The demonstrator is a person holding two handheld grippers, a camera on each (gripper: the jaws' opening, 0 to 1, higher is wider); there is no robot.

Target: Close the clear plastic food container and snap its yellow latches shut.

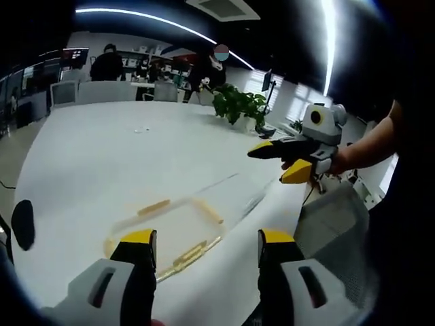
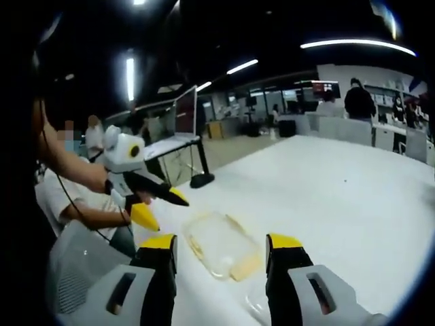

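Note:
The clear plastic food container [image 1: 170, 227] lies flat on the white table [image 1: 122, 156], with yellow latches [image 1: 155, 207] along its edges. A faint clear panel [image 1: 228, 190] reaches from it toward the table's edge; whether this is the lid I cannot tell. My left gripper [image 1: 207, 248] hovers open just short of the container, holding nothing. My right gripper [image 1: 279, 161] comes in from the right, open and above the table edge. In the right gripper view the container [image 2: 214, 238] sits between and beyond the open right gripper [image 2: 223, 250]. There the left gripper [image 2: 162, 207] hangs open to the container's left.
A potted plant [image 1: 238, 105] stands at the table's far side. Grey chairs [image 1: 333, 217] line the near edge. A seated person [image 2: 75, 197] is beside the table, and a monitor on a stand [image 2: 185, 115] rises behind. Several people stand in the background.

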